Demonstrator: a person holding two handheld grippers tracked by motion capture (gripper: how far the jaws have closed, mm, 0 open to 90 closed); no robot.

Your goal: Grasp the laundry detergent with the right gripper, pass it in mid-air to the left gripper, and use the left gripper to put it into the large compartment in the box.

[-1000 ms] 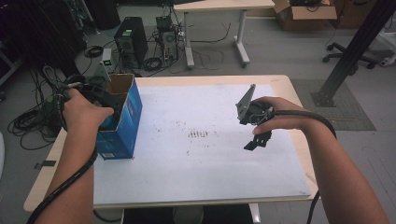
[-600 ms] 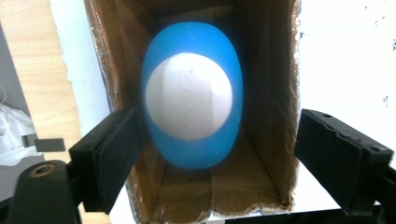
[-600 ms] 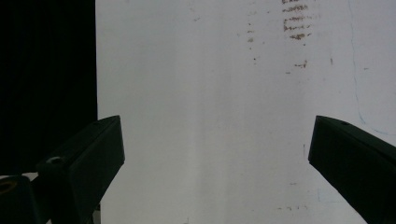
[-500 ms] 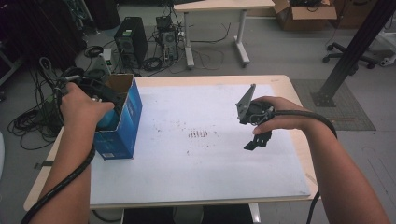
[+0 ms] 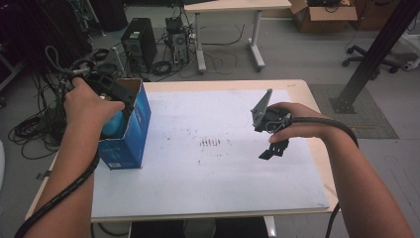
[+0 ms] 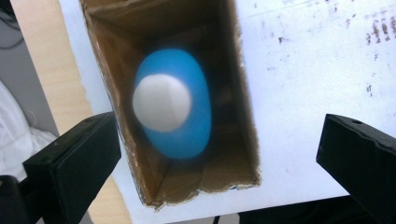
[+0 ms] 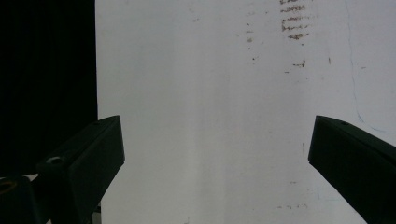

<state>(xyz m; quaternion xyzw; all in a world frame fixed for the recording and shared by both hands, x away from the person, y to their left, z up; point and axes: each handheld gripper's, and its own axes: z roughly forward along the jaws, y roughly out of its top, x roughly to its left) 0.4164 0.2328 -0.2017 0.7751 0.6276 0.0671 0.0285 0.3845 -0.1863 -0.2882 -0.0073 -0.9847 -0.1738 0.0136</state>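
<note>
A blue cardboard box (image 5: 130, 130) stands open-topped at the left edge of the white sheet (image 5: 213, 173). My left gripper (image 5: 115, 93) hovers above its opening. In the left gripper view the gripper (image 6: 219, 144) looks straight down into the box (image 6: 243, 93). A blurred blue rounded object with a white cap (image 6: 172, 112) is inside, clear of both pads. Those jaws have just been opening and now stand wide, holding nothing. My right gripper (image 5: 271, 148) hangs over the sheet's right half. Its jaws (image 7: 212, 140) are spread wide over bare paper.
The sheet covers most of the wooden table (image 5: 302, 87) and has faint brown marks (image 5: 213, 143) at its middle. Beyond the table are computer towers (image 5: 139, 42), cables, another table (image 5: 233, 10) and a black post (image 5: 369, 54) at the right.
My left hand has lifted and drawn a little to the left above the box, and its jaws have spread. The right hand has stayed where it was.
</note>
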